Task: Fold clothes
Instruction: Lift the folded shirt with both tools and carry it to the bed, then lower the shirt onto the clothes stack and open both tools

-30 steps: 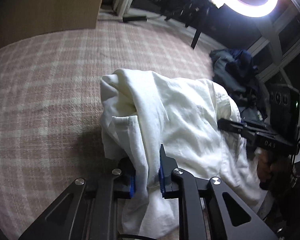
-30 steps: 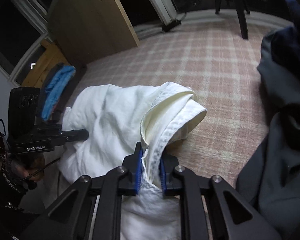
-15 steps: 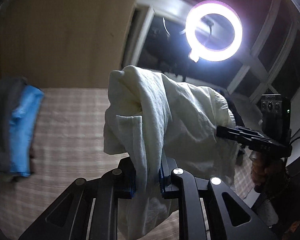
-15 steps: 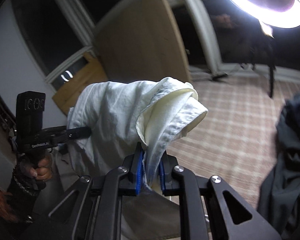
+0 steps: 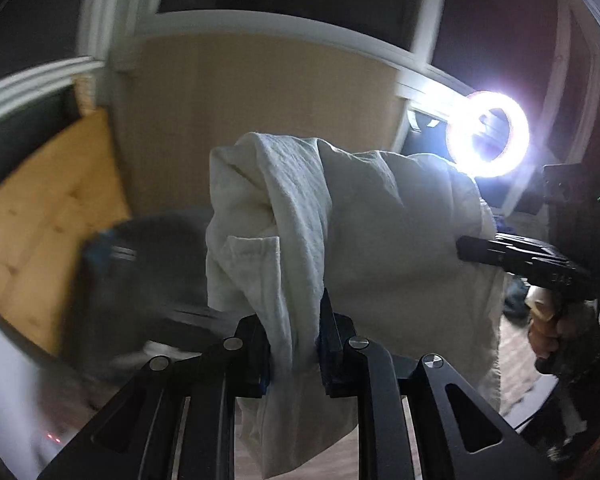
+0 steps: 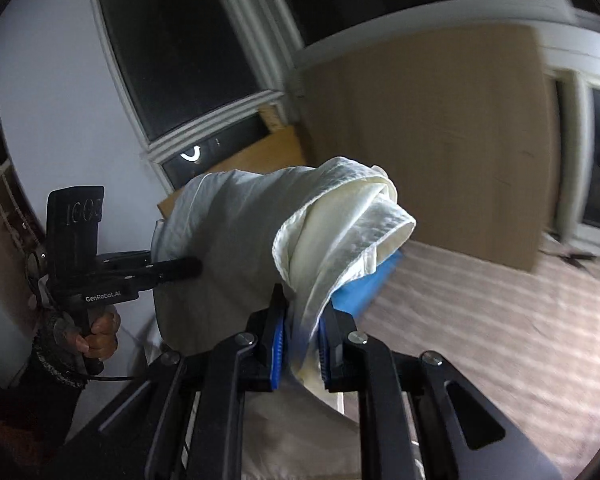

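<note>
Up in the air between both hands hangs the white shirt [image 5: 364, 240], clear of the bed and bunched, not spread. Left claw [image 5: 294, 344] is clamped on a thick twisted fold of it, fabric spilling down past the blue pads; right claw [image 6: 302, 350] is pinched tight on another gathered edge, with a rolled hem or collar flopping over the top. Risk number one, as I read it: both grips hold wads rather than clean corners, so if the hands pull apart to open the garment, the cloth may slide through unevenly or stay twisted, and any fold laid from there would come out crooked. Risk two: layers caught together in either claw could drag the wrong panel down. Blur in the left view makes fine detail hard to call. Around the action, a bright ring light [image 5: 487, 134] glares on the right of the left view and washes out the cloth edge near it. A grey-and-blue pile of clothes [image 5: 140, 264] sits low behind the shirt, and a blue item [image 6: 366, 288] peeks out just behind the right grip. The plaid bedspread [image 6: 500, 320] lies below with bare room for laying down, though that pile crowds one side.
</note>
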Demonstrator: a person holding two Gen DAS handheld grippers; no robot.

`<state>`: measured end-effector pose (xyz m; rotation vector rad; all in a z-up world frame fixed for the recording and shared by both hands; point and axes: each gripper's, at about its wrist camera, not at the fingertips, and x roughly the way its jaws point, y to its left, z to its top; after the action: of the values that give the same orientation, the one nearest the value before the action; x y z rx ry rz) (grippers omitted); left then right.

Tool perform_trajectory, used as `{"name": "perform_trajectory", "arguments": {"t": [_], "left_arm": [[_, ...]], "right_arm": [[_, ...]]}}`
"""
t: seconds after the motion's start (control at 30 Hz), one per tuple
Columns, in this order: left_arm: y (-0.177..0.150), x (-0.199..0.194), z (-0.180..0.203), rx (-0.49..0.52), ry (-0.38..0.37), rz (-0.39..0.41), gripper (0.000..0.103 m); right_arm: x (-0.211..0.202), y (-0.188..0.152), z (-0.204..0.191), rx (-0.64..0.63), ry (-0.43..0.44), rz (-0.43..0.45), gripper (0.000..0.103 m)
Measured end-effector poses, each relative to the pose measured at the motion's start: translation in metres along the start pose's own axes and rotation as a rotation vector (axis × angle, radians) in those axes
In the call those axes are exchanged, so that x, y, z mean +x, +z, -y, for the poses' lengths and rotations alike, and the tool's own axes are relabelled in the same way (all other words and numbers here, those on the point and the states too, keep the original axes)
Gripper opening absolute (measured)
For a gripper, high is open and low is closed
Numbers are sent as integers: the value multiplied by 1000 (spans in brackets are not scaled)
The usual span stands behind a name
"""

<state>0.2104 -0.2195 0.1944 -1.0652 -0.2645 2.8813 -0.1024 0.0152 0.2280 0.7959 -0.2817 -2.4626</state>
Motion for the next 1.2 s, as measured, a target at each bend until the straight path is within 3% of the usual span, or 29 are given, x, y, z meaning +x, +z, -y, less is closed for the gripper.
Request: {"name": "perform_trajectory", "arguments": {"t": [0.2,0.5,0.7,0.73,0.77,0.9,1.0,1.1,1.2], "left_arm": [[24,24,-90,-32,57,-23,17],[30,117,-152,-69,37,-132,19],[17,159,-162,-95,73,-195,48],[17,155,-162,-92,97,-193,55],[17,148,-162,-89,142,-186,55],[22,104,-158,-94,246,-88,51],[36,84,-148,-105,195,2,51],[54,103,-137,-65,141,26,53],[51,141,-143,-63,166,-23,53]], "right_arm": [[95,34,-33,7,-10,-24,14],[192,31,4,133,-55,-118,14],[215,14,36,179,-89,-217,19],[214,12,41,187,-88,-236,26],[208,12,44,190,-94,-244,34],[162,24,38,121,-178,-178,34],[150,47,22,53,-187,-73,34],[171,66,15,53,-149,-4,35],[213,69,20,94,-144,-23,42]]}}
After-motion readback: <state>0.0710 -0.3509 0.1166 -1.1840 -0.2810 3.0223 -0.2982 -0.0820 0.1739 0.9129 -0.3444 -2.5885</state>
